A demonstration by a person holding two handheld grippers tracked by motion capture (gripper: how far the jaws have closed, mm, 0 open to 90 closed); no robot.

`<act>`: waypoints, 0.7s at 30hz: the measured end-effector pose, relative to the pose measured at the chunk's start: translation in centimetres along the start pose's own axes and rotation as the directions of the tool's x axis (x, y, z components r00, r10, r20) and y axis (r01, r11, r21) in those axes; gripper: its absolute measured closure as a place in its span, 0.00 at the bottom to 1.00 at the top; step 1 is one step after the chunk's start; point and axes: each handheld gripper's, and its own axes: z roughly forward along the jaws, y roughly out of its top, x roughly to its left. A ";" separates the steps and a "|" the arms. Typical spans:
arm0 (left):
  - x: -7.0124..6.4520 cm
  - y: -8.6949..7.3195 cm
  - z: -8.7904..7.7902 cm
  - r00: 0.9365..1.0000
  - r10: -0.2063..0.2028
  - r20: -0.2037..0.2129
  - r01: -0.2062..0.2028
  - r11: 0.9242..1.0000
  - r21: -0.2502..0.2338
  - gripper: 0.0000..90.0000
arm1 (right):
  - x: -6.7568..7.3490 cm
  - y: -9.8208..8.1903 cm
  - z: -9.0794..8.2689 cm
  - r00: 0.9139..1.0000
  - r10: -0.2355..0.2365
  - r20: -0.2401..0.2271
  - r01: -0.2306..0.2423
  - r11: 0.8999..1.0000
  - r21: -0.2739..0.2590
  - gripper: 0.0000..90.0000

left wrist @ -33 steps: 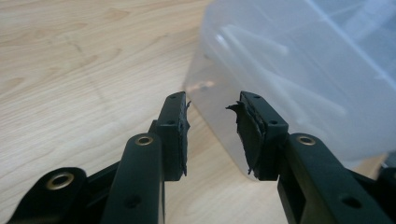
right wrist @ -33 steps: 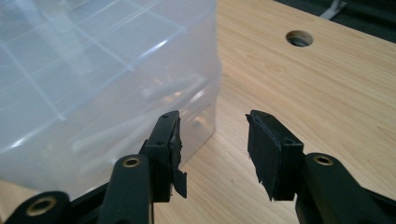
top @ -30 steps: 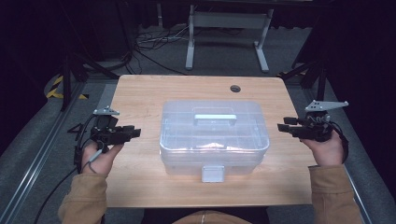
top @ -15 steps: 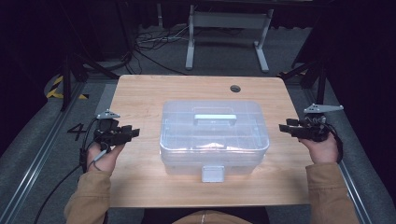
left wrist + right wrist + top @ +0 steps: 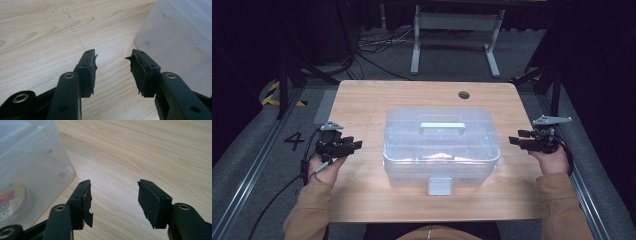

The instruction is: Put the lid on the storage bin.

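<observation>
A clear plastic storage box (image 5: 441, 145) with a lid, a top handle (image 5: 442, 126) and a front latch (image 5: 440, 186) stands in the middle of the wooden table (image 5: 362, 105). My left gripper (image 5: 357, 145) hovers at the table's left edge, pointing toward the box; its jaws have just been opening and nothing is between them (image 5: 112, 62). My right gripper (image 5: 514, 140) hangs at the right edge, pointing at the box's right side; its jaws have also been opening and are empty (image 5: 113, 188). The box's corner (image 5: 175, 37) is near in the left gripper view, and its wall (image 5: 32, 162) in the right gripper view.
A round colourful tin or disc (image 5: 12, 200) lies inside the box. A cable hole (image 5: 464, 94) sits at the table's far right. Beyond the table stand a metal frame (image 5: 452, 30) and floor cables (image 5: 372, 45). Rails run along both sides.
Both hands have sunk lower toward the table beside the box. Both pairs of jaws stand wider than before.
</observation>
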 end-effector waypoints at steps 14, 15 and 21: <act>0.9 -1.0 1.2 1.000 -0.012 -0.016 0.012 1.000 0.009 0.60 | -0.8 -1.4 1.5 0.999 0.000 0.033 0.001 1.000 -0.003 0.46; 1.0 -1.1 1.3 1.000 -0.017 -0.016 0.017 1.000 0.012 0.59 | -0.7 -1.4 1.7 0.999 -0.004 0.033 0.005 1.000 -0.001 0.46; 1.1 -1.4 1.9 1.000 -0.005 -0.026 0.006 0.999 0.038 0.59 | -0.6 -1.9 2.8 0.999 -0.019 0.037 0.018 1.000 0.021 0.46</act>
